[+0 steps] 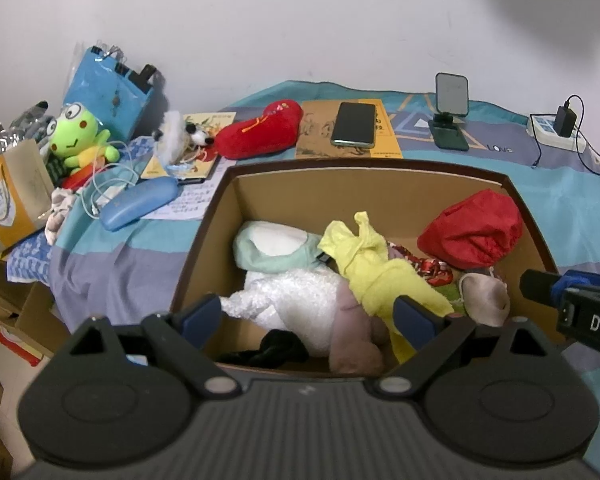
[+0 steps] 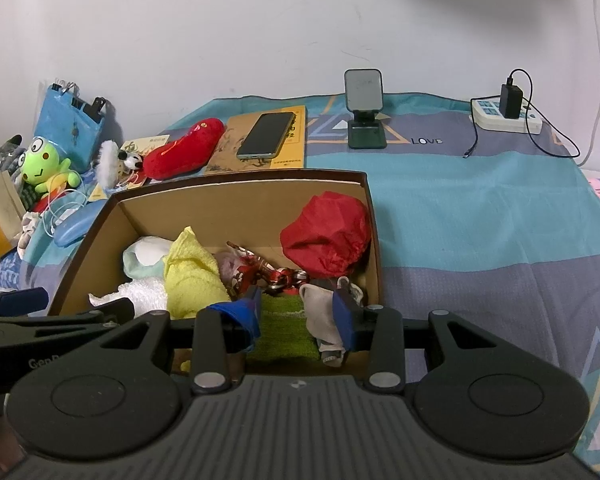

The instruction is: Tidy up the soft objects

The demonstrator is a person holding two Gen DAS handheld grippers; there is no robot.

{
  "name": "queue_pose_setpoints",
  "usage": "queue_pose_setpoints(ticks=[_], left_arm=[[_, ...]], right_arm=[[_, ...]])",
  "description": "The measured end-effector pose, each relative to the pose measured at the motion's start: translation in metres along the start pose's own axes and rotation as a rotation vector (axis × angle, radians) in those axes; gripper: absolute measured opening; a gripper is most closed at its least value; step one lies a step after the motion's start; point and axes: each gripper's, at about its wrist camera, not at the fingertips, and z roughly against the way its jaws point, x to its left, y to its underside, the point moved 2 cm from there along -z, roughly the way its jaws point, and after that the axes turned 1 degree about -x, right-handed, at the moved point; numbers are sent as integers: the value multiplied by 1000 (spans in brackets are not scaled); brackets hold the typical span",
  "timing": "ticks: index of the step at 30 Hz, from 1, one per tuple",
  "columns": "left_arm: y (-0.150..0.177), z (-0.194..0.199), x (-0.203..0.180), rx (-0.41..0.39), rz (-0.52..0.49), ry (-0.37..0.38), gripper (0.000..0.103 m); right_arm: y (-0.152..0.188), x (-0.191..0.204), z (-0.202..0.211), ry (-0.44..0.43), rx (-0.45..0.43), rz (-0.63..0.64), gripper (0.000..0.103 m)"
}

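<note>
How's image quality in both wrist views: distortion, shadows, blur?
Left wrist: strong fisheye bend, the cardboard box rim bows, dark shadow on the wall upper right, corners vignetted. Right wrist: same curvature, shadow across the top of the wall, sharp enough to read LOVE on the bedsheet. No motion blur or glare in either.

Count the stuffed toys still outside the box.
3: green frog plush at the left by the blue bag, small white panda plush beside it, red plush next to the phone. Clutter at the far left may hide more.

Matt cardboard box (image 1: 380,196), fluffy white plush (image 1: 296,300), glossy phone (image 1: 354,124)
</note>
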Motion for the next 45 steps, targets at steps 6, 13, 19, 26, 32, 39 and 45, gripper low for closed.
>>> queue_pose_setpoints(ticks=[6,13,19,26,32,39,45], left_arm=[[1,-1,0,0,0,-1,94],[4,1,0,-7,-2,7,94],[6,2,-2,-13,0,14,94],[9,1,-4,-10,-7,16,94],[9,1,-7,-11,-17,17,94],[9,1,-7,-10,-22,12,94],[7,-3,-4,-1,-7,12,94]], right_arm=[[2,1,0,1,2,1,23],[4,1,-1,5,4,1,23],[5,0,0,11,-2,1,23],[8,-2,0,11,3,0,23],[11,-3,0,4,7,-1,23],[11,-4,1,4,7,0,23],[11,-3,1,2,9,6,23]])
